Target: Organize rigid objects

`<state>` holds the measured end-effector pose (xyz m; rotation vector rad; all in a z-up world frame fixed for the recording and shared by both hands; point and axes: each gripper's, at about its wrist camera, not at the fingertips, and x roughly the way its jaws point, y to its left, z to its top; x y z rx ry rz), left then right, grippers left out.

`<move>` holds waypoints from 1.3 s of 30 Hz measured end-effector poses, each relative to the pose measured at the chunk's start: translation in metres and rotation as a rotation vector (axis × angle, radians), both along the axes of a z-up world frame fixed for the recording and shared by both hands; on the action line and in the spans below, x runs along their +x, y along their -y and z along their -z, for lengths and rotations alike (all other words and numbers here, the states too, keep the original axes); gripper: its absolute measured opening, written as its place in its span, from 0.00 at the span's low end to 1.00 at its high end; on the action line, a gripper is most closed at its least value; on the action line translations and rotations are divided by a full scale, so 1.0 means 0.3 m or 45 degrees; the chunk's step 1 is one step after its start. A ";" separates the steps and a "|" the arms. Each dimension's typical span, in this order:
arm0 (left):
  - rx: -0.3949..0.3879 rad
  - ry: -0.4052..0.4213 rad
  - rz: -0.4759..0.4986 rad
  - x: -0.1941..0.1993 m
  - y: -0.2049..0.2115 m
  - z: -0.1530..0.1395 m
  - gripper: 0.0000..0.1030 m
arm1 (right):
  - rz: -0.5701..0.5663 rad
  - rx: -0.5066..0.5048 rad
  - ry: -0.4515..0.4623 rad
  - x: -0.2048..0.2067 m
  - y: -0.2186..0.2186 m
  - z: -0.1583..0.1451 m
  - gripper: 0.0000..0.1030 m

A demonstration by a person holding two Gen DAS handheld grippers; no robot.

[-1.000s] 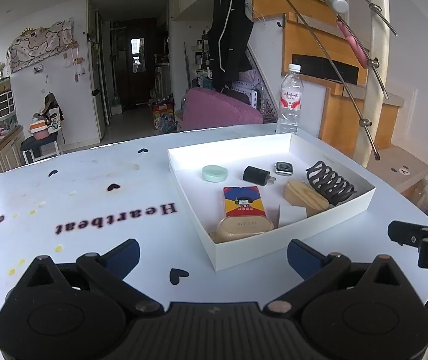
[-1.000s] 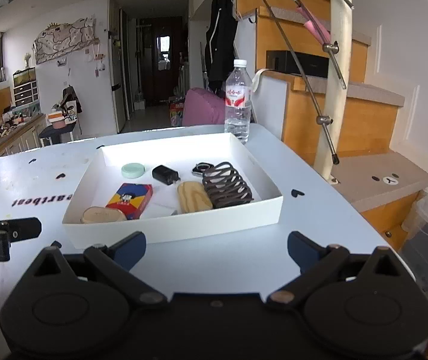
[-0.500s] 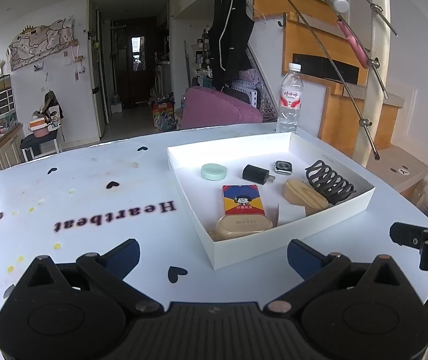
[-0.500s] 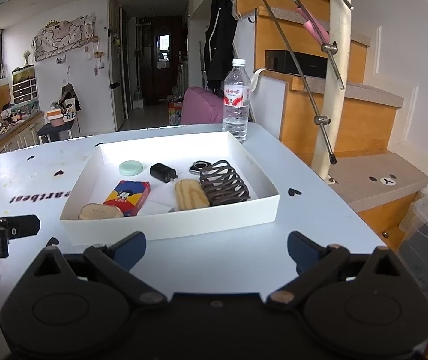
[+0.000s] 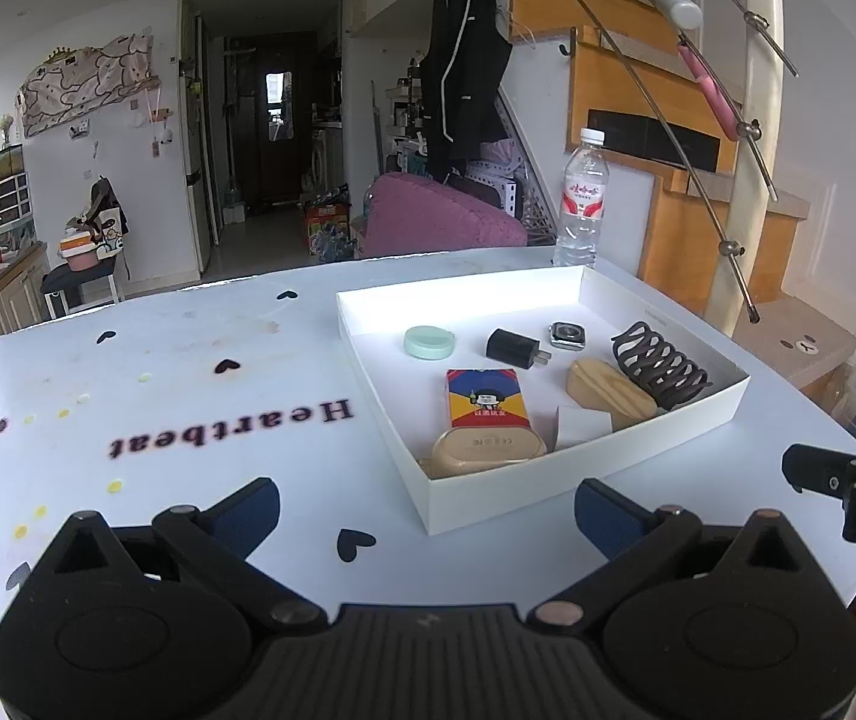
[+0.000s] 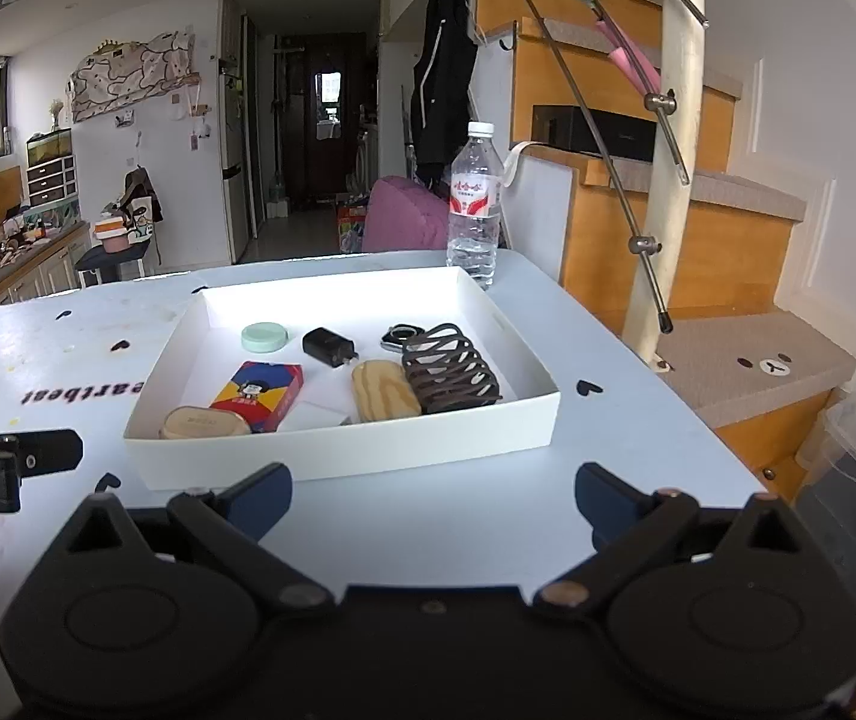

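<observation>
Both grippers spread wide, empty: left gripper [image 5: 428, 510], right gripper [image 6: 433, 498].

White tray [image 6: 344, 456] on table [image 5: 188, 384], straight ahead of right gripper, ahead-right of left.

Tan case [image 6: 203, 423] half hidden behind tray's near wall in right view; left view shows its lid, print unreadable.

Watch [image 5: 567, 336] clear in left view, partly behind hair claw [image 6: 448, 369] in right.

Wooden block [image 6: 384, 390] and card box [image 6: 260, 393]: long axes run away from right gripper.

Bottle [image 6: 474, 204] beyond tray.

both views have drifted slightly; the white tray [image 6: 344, 456] now sits nearer.
</observation>
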<state>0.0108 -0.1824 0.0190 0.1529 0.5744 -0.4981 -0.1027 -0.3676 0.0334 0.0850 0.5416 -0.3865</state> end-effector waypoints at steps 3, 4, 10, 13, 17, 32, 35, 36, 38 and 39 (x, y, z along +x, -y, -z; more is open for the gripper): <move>-0.001 0.001 -0.002 -0.001 -0.001 0.000 1.00 | 0.000 0.001 0.000 0.000 0.000 0.000 0.99; -0.004 0.001 -0.005 -0.004 -0.003 0.001 1.00 | -0.001 0.001 0.000 0.000 0.000 0.000 0.99; -0.012 0.000 -0.012 -0.011 -0.007 -0.003 1.00 | -0.012 -0.006 0.004 -0.005 -0.010 -0.010 0.99; -0.012 0.001 -0.012 -0.012 -0.008 -0.003 1.00 | -0.013 -0.006 0.005 -0.006 -0.011 -0.012 0.99; -0.015 0.002 -0.013 -0.013 -0.008 -0.004 1.00 | -0.014 -0.008 0.006 -0.006 -0.015 -0.011 0.99; -0.017 0.001 -0.015 -0.018 -0.010 -0.007 1.00 | -0.015 -0.014 0.010 -0.015 -0.027 -0.009 0.99; -0.018 0.002 -0.015 -0.019 -0.009 -0.007 1.00 | -0.015 -0.014 0.009 -0.016 -0.028 -0.010 0.99; -0.018 0.002 -0.016 -0.018 -0.009 -0.006 1.00 | -0.015 -0.013 0.010 -0.015 -0.027 -0.009 0.99; -0.018 0.001 -0.016 -0.017 -0.010 -0.006 1.00 | -0.015 -0.013 0.010 -0.015 -0.028 -0.009 0.99; -0.018 0.001 -0.015 -0.017 -0.010 -0.006 1.00 | -0.015 -0.013 0.010 -0.016 -0.028 -0.008 0.99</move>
